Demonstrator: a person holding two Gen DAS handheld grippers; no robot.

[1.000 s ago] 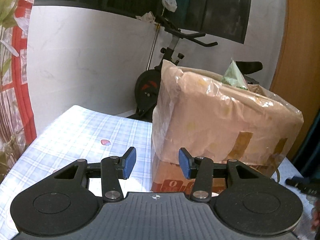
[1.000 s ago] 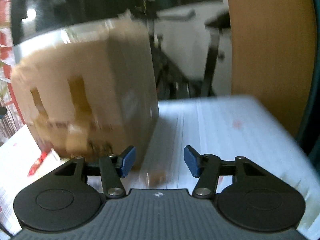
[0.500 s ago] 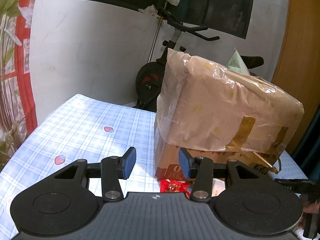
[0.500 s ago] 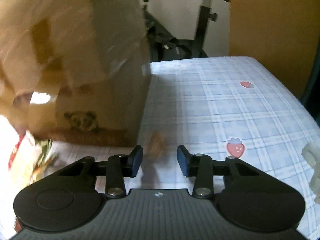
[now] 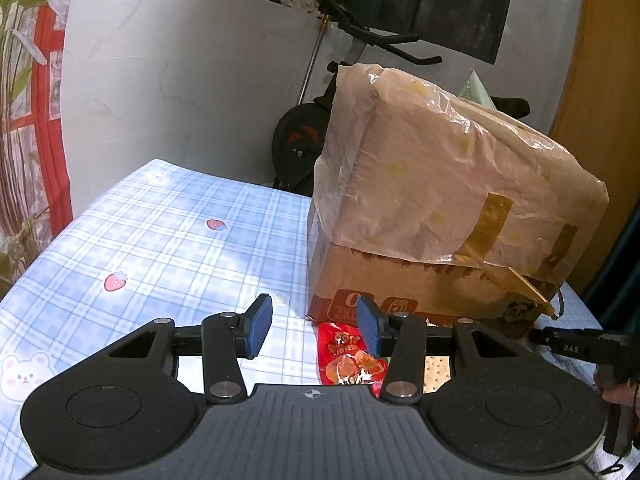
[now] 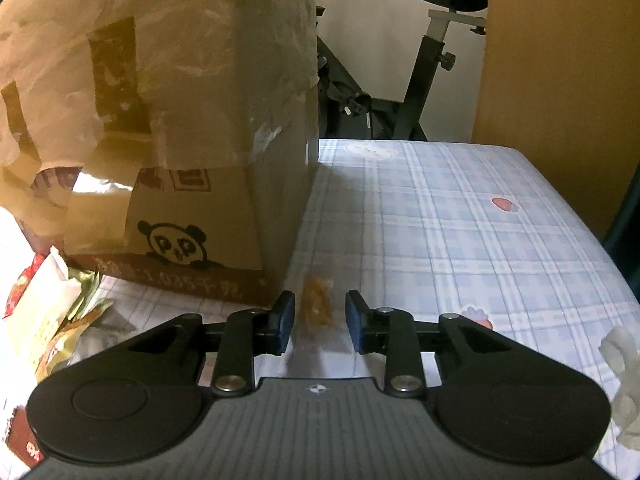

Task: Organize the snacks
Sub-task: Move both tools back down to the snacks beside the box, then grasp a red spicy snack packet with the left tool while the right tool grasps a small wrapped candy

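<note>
Right gripper point(image 6: 320, 318) is closing; a small amber snack piece point(image 6: 317, 307) is seen between its pads on the checked surface point(image 6: 440, 232), pads not yet pressing on it. The piece lies just right of the near corner of the cardboard box point(image 6: 192, 216), which is draped in brown plastic. Left gripper point(image 5: 314, 330) is released, nothing held. A red snack packet point(image 5: 348, 364) lies on the surface just near of the box point(image 5: 420, 288), below the left gripper's right pad. More packets point(image 6: 52, 320) are piled left of the box.
</note>
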